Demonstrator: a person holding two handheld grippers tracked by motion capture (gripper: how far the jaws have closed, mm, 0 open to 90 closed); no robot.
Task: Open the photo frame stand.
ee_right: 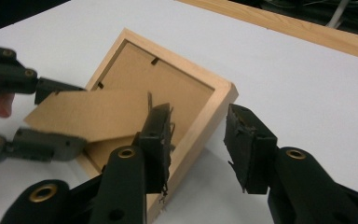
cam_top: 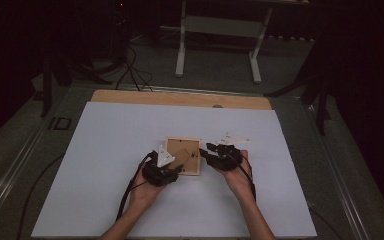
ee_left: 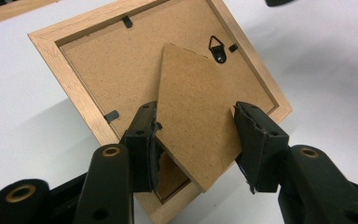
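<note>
Picture frame point(cam_top: 182, 156) lies face down near the middle of the white worktop point(cam_top: 105, 165), between the two hands. Light wood moulding, square-ish, with a brown fibreboard back panel point(ee_left: 121, 70) recessed in it. Small black turn clips point(ee_left: 127, 21) on the inner edge hold the panel, and a black triangular hanger point(ee_left: 218, 49) sits near one side. The easel stand point(ee_left: 198, 116), a tapered fibreboard flap with a pointed end towards the hanger, is lifted off the back panel at an angle. Left gripper point(ee_left: 196, 135) comes in from the frame's near-left corner; its jaws are partly open and straddle the wide end of the stand, one pad against each edge, so it has the flap gripped. Right gripper point(ee_right: 198, 140) is at the frame's right edge; jaws partly open, nothing held: the left jaw sits over the frame's rail at the corner, the right jaw hangs clear over the worktop. Bare wood strip point(cam_top: 180, 98) runs along the far edge of the worktop.
</note>
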